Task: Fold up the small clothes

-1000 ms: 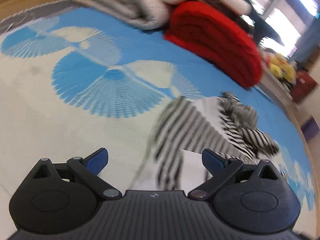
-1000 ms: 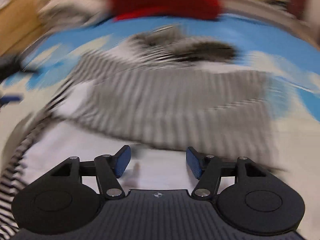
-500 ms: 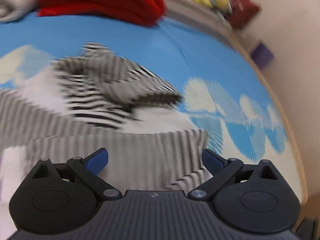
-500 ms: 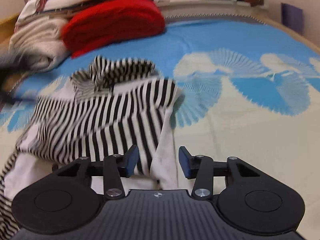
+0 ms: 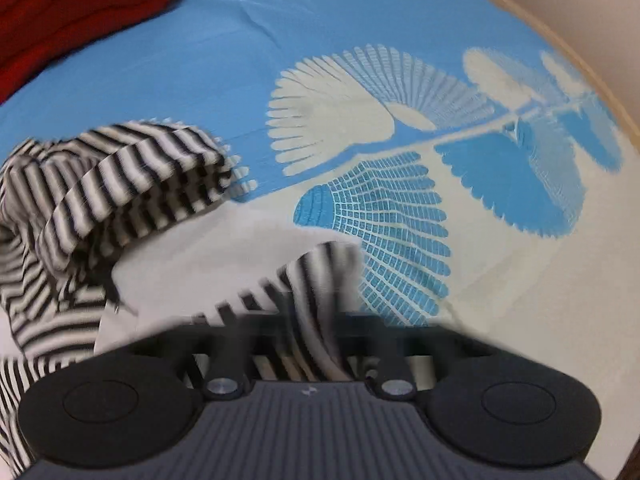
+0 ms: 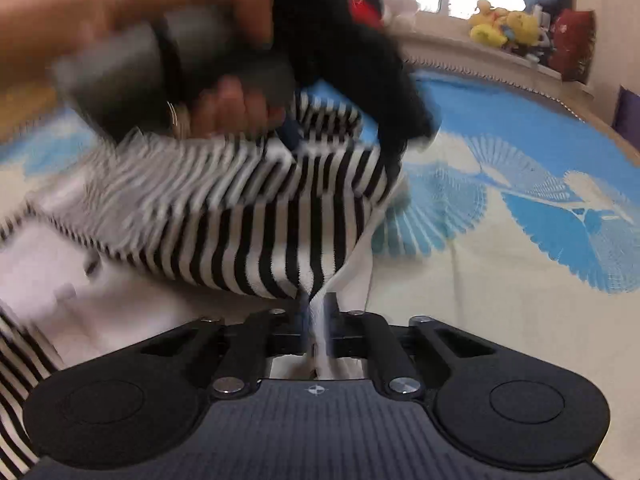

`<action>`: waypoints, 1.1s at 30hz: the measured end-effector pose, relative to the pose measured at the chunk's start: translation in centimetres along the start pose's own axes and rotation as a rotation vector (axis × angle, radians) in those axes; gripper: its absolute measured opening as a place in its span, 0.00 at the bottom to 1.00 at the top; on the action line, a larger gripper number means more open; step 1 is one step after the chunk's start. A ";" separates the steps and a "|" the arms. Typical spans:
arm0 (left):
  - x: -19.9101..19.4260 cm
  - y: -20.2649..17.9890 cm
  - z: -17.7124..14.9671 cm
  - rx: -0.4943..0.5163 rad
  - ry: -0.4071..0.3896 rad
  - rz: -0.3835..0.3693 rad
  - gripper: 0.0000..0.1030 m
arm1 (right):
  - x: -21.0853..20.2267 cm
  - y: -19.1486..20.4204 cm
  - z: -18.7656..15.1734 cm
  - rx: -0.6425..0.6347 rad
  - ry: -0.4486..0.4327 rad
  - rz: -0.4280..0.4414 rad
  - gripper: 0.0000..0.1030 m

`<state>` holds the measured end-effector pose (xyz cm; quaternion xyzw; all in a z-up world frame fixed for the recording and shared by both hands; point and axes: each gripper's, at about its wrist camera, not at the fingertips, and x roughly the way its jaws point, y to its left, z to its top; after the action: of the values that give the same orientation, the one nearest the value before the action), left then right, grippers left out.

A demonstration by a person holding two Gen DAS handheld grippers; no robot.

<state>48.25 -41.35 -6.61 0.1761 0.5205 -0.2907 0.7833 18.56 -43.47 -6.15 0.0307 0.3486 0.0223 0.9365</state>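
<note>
A small black-and-white striped garment [image 5: 120,184] lies crumpled on the blue and cream bedspread [image 5: 400,80]. My left gripper [image 5: 316,332] is shut on a striped edge of it, close to the camera and blurred. In the right wrist view the same striped garment [image 6: 280,216] is lifted off the bed. My right gripper [image 6: 316,312] is shut on its white corner. The person's hand with the left gripper [image 6: 296,132] shows above, clamped on the garment's far edge.
A folded red blanket [image 5: 68,8] lies at the far left of the bed. The wooden bed edge [image 5: 592,68] curves along the right. Yellow plush toys [image 6: 504,24] and a red bag [image 6: 572,44] stand on a sill beyond the bed.
Both grippers have gone from open to shut on the striped garment. The garment's right edge has been raised off the bed. The left gripper has swung right, over the garment.
</note>
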 end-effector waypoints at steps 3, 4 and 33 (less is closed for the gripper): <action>0.1 -0.3 0.9 0.018 -0.049 0.012 0.03 | -0.8 -1.1 0.3 0.064 -0.007 0.002 0.06; 0.1 -0.3 1.3 0.007 -0.065 0.009 0.03 | -0.9 -1.2 0.2 0.058 0.000 -0.002 0.06; -11.0 19.9 -16.1 -0.212 -0.347 0.182 0.99 | -4.2 -5.6 2.7 0.341 -0.015 0.019 0.45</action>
<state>46.31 -13.80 -3.45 0.0866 0.3875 -0.1883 0.8983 17.23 -49.39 -1.78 0.1926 0.3401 -0.0285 0.9200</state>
